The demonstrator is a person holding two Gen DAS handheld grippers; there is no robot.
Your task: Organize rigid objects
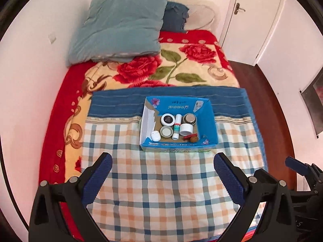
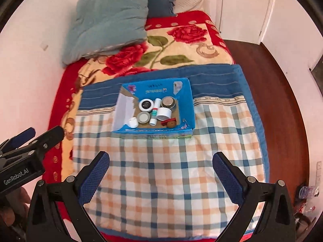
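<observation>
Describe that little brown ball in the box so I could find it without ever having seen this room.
On the bed, a blue cardboard box sits on the checked cloth. Look in the box's near right corner, beside a small red block. The brown ball is the only round, rough, nut-like thing there; its neighbours are smooth white or grey jars and a tube.

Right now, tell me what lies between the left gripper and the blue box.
Only bare checked cloth separates the left gripper from the blue box; the left wrist view shows it.
</observation>
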